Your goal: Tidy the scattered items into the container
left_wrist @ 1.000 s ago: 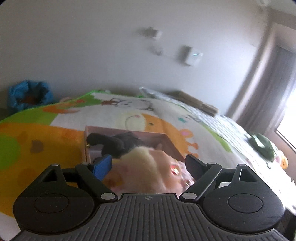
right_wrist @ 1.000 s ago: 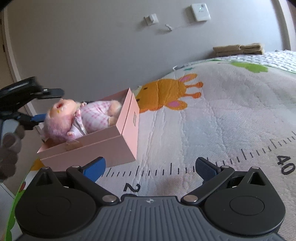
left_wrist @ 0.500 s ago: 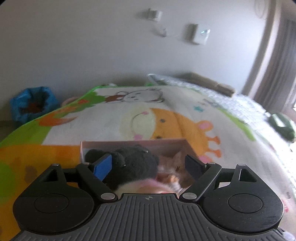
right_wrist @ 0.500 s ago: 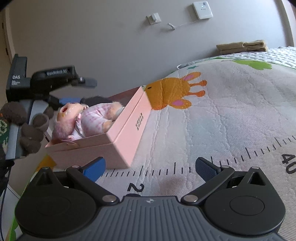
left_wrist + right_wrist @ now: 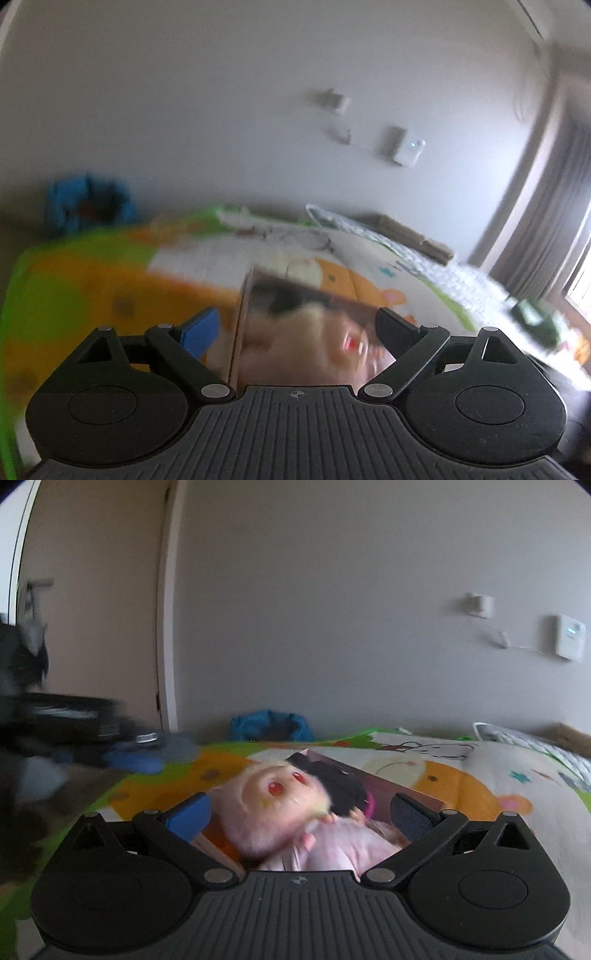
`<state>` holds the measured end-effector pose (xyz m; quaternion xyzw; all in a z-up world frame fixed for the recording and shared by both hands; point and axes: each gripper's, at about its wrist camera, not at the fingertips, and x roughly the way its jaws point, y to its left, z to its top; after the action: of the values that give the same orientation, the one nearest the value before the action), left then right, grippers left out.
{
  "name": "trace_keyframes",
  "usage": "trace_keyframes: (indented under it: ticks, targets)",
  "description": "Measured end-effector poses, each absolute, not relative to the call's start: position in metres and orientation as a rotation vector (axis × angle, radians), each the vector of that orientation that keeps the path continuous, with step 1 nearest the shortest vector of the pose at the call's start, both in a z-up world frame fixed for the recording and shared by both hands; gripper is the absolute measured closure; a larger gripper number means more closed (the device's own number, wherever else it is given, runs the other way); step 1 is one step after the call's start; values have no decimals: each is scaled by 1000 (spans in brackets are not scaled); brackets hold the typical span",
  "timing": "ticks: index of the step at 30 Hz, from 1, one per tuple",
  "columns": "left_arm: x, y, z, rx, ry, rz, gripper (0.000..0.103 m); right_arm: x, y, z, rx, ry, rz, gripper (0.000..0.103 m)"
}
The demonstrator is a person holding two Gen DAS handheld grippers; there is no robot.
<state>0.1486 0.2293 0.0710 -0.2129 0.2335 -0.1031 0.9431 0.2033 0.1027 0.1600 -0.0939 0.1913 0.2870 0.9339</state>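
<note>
- Your right gripper has its jaws spread wide, one on each side of the doll; neither pad clearly touches it, so no grip shows.
- The doll lies in the pink box, pale-haired head toward you, red eyes up. Its lower body is hidden behind the gripper body.
- A black plush lies in the box just behind the doll's head, partly covered by it.
- The box sits on the mat toward its far edge, by the wall; only its far wall and a near corner show.
- Your left gripper is also wide open and holds nothing. Its view is badly blurred: the box and doll are smears, the box's left wall between the fingers.
- A blue bag stands past the mat's far edge.
</note>
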Motion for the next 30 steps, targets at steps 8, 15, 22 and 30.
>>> trace_keyframes:
  ticks: [8, 15, 22, 30]
  targets:
    - [94, 277, 46, -592, 514, -161, 8, 271, 148, 127, -285, 598, 619, 2]
    - [71, 284, 39, -591, 505, -181, 7, 259, 149, 154, -363, 466, 601, 27]
    - [81, 277, 28, -607, 545, -214, 7, 254, 162, 145, -443, 545, 688, 20]
    - [94, 256, 27, -518, 560, -272, 7, 232, 89, 173, -278, 469, 540, 2]
